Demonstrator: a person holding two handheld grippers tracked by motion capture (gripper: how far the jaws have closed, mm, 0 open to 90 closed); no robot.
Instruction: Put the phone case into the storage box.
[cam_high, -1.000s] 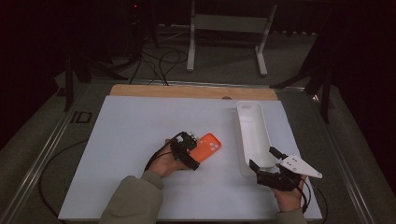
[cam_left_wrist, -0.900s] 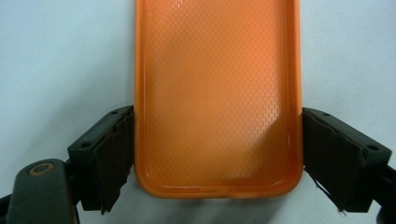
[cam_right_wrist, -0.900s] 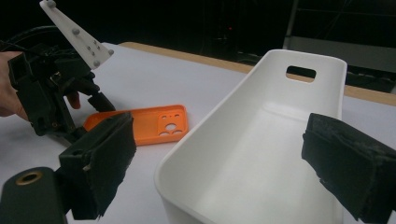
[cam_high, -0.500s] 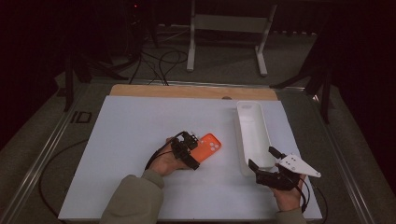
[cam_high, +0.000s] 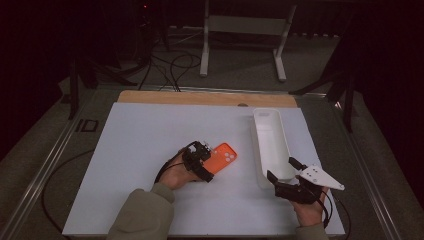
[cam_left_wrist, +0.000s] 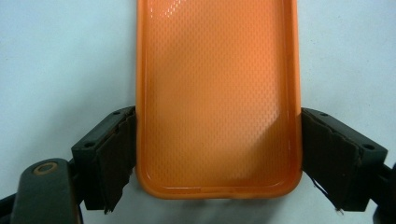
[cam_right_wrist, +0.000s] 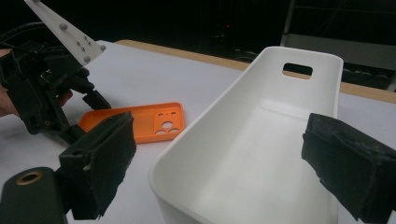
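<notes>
One orange plastic phone case (cam_left_wrist: 218, 93) flat on white bench (cam_high: 140, 140), left gripper (cam_left_wrist: 218, 158) clamped on its sides, one white oblong plastic bin (cam_right_wrist: 261, 140), right gripper (cam_right_wrist: 224, 163) jaws apart at its near end, nothing held.

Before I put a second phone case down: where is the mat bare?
The mat's whole left half is bare, and so is the far strip before the wooden edge. It is crowded between the orange case and white tray.

Dim, dark surroundings; the white table (cam_high: 150, 150) is evenly lit, with soft, slightly blurred close-ups.
</notes>
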